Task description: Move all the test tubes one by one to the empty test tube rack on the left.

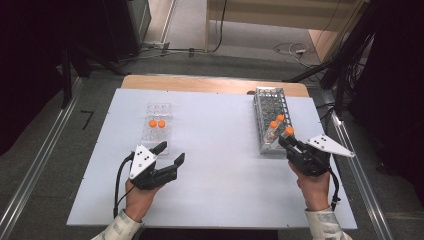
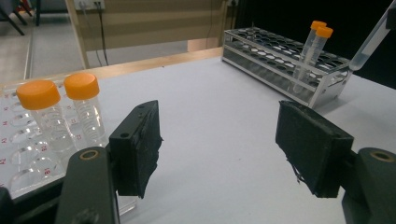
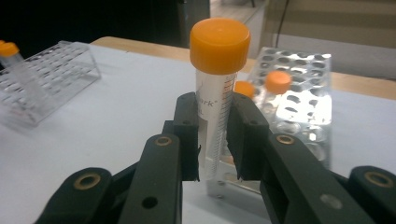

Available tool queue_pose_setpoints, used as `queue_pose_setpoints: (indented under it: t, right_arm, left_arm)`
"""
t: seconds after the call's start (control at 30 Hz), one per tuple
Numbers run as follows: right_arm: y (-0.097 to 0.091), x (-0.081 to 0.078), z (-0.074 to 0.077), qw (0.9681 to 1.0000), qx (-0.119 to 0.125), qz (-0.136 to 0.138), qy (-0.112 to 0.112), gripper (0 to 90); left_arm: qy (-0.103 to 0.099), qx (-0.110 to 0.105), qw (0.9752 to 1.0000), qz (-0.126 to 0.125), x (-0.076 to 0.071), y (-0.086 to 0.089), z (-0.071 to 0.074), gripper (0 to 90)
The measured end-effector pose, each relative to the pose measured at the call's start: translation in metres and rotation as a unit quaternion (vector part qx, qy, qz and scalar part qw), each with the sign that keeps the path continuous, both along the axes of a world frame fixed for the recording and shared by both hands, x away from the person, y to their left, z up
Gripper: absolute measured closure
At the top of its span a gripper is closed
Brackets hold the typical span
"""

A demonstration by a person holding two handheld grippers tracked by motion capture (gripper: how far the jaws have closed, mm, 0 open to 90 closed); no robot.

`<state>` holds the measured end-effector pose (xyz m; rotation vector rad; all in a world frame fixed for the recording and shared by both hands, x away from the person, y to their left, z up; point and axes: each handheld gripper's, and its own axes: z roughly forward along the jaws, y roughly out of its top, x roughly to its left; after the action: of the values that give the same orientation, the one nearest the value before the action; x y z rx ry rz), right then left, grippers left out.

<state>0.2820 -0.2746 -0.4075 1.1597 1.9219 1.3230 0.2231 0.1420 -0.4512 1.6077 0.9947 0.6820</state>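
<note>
Right hand-held gripper [image 3: 212,140] pinching the clear orange-capped plastic tube [image 3: 216,88] at frame centre; tilting could snag the metal rack [image 3: 299,93].

Right gripper [image 3: 215,140] clamps orange-capped tube [image 3: 215,93] upright; metal rack [image 3: 303,93] just behind, two capped tubes inside.

An orange-capped clear tube [image 3: 215,93], printed with fine dark graduation marks, is sitting between the black pads of the right gripper [image 3: 215,140]. Beside it, a silvery metal rack [image 1: 272,120] is showing two more orange caps. Left of that rack, a transparent tray [image 1: 158,125] is carrying two orange-capped tubes on the pale blue-white table [image 1: 220,165].
</note>
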Motion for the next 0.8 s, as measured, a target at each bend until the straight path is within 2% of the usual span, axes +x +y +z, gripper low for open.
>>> queue_pose_setpoints:
  t: [0.33, 0.47, 0.8]
  right_arm:
    - [0.052, -0.006, -0.022, 0.9973, -0.025, 0.068, 0.013, 72.2]
    - [0.075, -0.009, -0.031, 0.9945, -0.033, 0.097, 0.018, 72.2]
    - [0.109, -0.015, -0.041, 0.9883, -0.043, 0.144, 0.023, 72.2]
  left_arm:
    - [0.000, 0.000, 0.9999, -0.013, -0.004, -0.006, 0.001, 30.9]
    - [0.004, 0.002, 0.9998, -0.020, -0.004, -0.009, 0.001, 30.9]
    - [0.007, -0.001, 0.9989, -0.047, -0.005, -0.020, 0.002, 31.2]
